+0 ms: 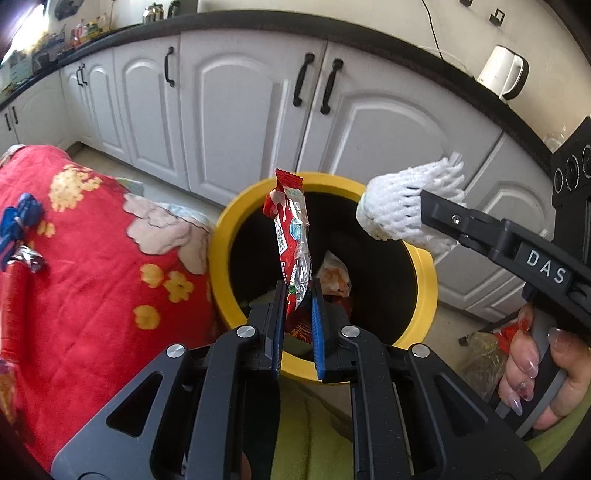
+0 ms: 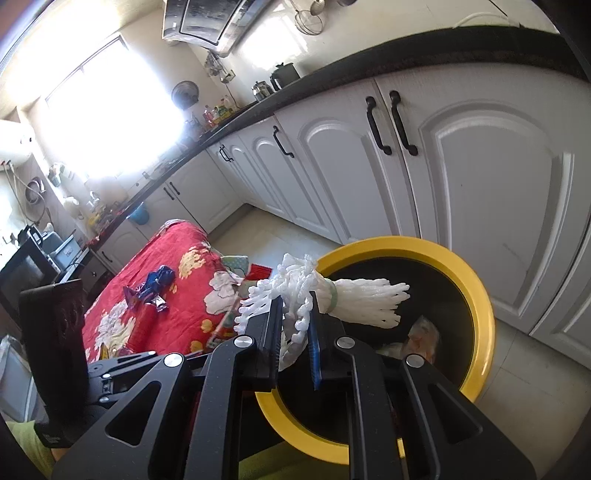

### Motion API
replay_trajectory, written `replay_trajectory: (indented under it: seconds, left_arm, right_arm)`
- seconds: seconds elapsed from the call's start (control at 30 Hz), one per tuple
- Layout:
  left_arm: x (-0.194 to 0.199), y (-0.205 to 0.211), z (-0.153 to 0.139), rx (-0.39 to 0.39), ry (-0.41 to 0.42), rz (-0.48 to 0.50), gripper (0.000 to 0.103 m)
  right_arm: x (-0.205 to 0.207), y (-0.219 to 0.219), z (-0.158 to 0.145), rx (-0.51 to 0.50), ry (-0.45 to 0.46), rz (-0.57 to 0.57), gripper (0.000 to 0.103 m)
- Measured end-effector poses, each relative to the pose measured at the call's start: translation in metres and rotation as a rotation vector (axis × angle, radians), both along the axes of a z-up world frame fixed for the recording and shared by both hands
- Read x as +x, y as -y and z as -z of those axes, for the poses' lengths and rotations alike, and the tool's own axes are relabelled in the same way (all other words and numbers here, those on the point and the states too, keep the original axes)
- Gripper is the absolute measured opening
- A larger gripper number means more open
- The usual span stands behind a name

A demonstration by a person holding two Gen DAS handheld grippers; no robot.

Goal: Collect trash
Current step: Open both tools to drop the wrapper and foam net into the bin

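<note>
left gripper (image 1: 299,295) is clamped on a crinkly red-and-silver snack wrapper (image 1: 290,236) over the yellow-rimmed black bin (image 1: 221,236). right gripper (image 2: 295,317) pinches a white foam fruit net (image 2: 325,299) near the rim, so it might snag or bounce out onto the floor.

Daylight floods the kitchen from a window (image 2: 107,122) in the right wrist view, blown out to pure white and bleaching the wall around it; the left wrist view catches the same glare only at its top left corner; cabinet doors (image 1: 236,122) are evenly lit and sharp; the bin's interior (image 2: 436,306) stays black; fisheye bending curves the countertop (image 1: 332,29), and dark vignetting rims both frames.
</note>
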State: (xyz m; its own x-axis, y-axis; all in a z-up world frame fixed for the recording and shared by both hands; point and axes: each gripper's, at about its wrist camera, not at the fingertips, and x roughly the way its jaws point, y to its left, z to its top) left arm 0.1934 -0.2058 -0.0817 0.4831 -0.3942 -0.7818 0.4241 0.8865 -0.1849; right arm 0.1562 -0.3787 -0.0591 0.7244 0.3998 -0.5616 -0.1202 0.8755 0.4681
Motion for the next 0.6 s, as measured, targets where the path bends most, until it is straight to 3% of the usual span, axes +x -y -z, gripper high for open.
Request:
replay_trajectory:
  seconds: [0.43, 0.53, 0.6]
  left_arm:
    - [0.01, 0.017, 0.03, -0.011, -0.092, 0.039, 0.011]
    - [0.011, 0.015, 0.035, -0.016, -0.099, 0.029, 0.025]
    - [0.012, 0.014, 0.037, -0.019, -0.102, 0.026, 0.036]
  right_arm:
    - [0.008, 0.012, 0.022, 0.026, -0.063, 0.029, 0.018]
    - [0.009, 0.017, 0.025, 0.029, -0.078, 0.053, 0.031]
    - [0.009, 0.019, 0.027, 0.027, -0.081, 0.061, 0.035]
